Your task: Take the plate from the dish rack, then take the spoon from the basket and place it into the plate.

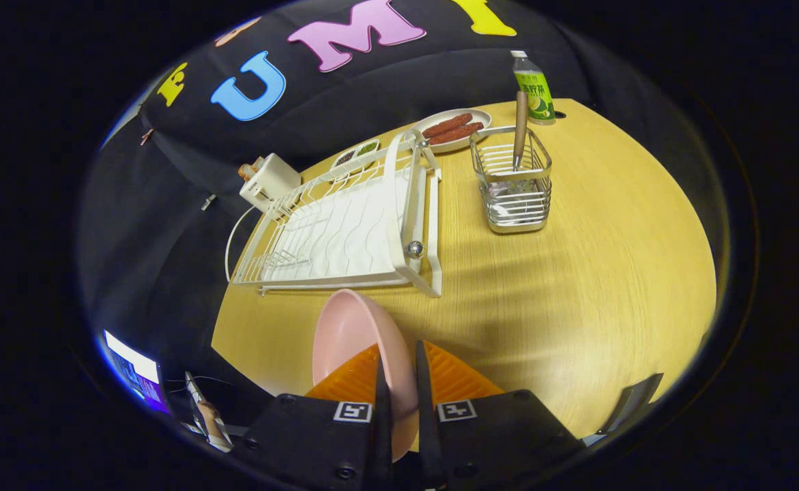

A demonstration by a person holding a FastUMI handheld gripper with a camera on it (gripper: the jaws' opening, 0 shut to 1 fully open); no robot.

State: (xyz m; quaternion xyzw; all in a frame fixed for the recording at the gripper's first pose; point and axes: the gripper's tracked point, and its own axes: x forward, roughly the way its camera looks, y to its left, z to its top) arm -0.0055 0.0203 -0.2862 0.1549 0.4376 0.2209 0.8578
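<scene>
Plate [348, 341] is in my grip, pink and standing on edge, its rim pinched between both fingers of the gripper [398, 382], so I've got it clamped and clear of the rack. Sweeping left to right: at ten o'clock from the fingers a small white box [269, 181] sits by the wall, then the white dish rack [344, 225] at eleven, looking emptied out, lying just beyond the plate. Behind it, toward twelve, a dish of sausages [452, 128]. At one o'clock stands the wire basket [514, 184] with the spoon [520, 129] upright in it, wooden handle poking out, and a green bottle [534, 88] just beyond. I judge the step in hand is setting this plate down on the bare table [611, 273], somewhere at two o'clock, near the basket but not touching it. To do it well I'd tip the plate from on-edge to flat before letting go, lower until it rests on the wood, then part the fingers gently so it doesn't roll or clatter.
</scene>
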